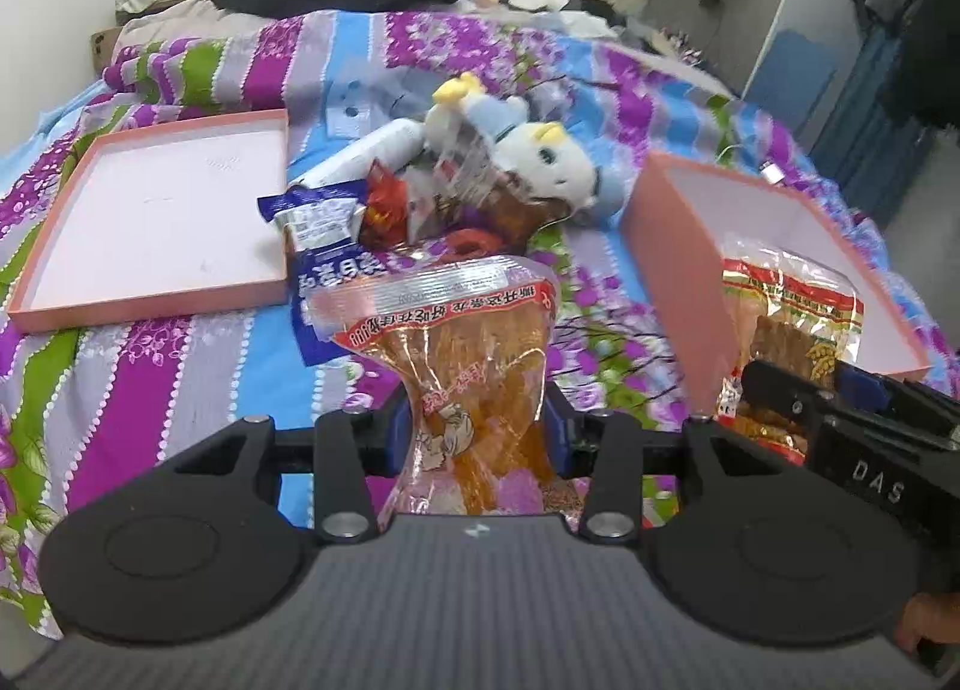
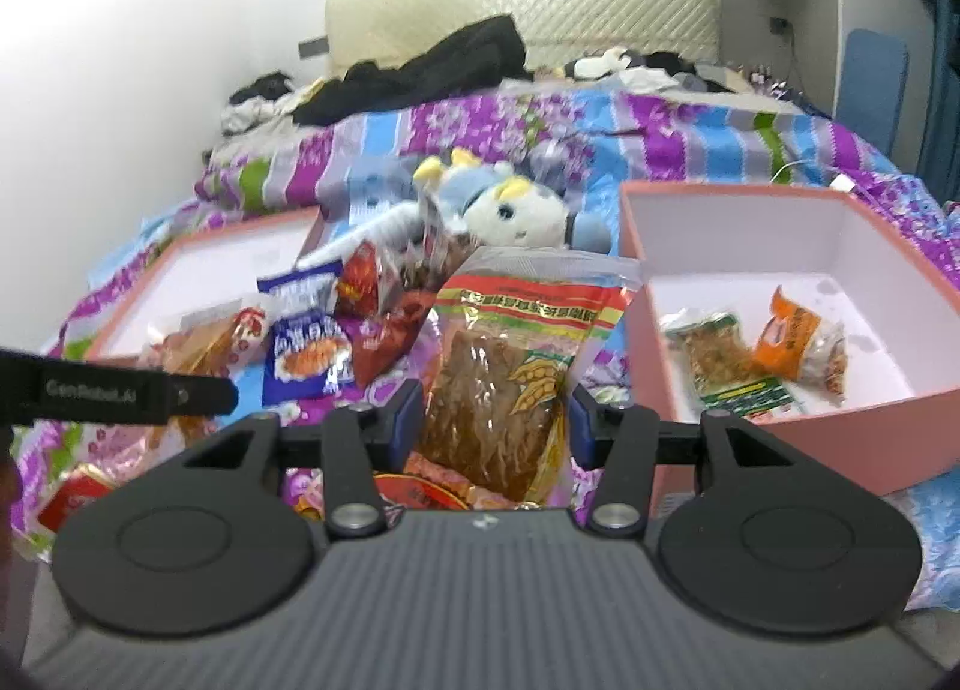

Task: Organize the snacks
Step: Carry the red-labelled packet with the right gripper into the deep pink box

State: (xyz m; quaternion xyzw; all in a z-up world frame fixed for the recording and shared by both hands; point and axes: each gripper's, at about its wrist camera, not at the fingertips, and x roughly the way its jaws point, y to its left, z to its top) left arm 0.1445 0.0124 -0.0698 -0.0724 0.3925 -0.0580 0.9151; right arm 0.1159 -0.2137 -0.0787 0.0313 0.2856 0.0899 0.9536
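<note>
Snack packets fill both of my grippers, held above a bed with a striped, flowered cover. My left gripper (image 1: 477, 429) is closed on a clear packet of orange strips (image 1: 474, 366), pinched at its narrow waist so that the wide sealed end stands up beyond the fingers. My right gripper (image 2: 489, 420) is closed on a red, yellow and green packet of brown strips (image 2: 510, 366), clamped across its lower half, top end upward.

Slipping is the main risk, as I judge it. Both wrappers are glossy film, and each is caught only at the sides, so a quick swing or tilt could let a packet slide out and drop back onto the bed. The two grippers also sit close side by side; moving both toward one place could knock them together.

To the right stands a deep pink box (image 2: 636, 324), just beside the right gripper's packet. Two small packets already lie inside it: a green one (image 2: 729, 366) and an orange one (image 2: 801, 339). A packet lowered carelessly could catch on the near wall.

To the left lies a shallow pink lid (image 1: 150, 306), empty in the left view. Between lid and box sits a heap of loose snacks (image 1: 336, 234), with a plush toy (image 1: 540, 162) behind it.
</note>
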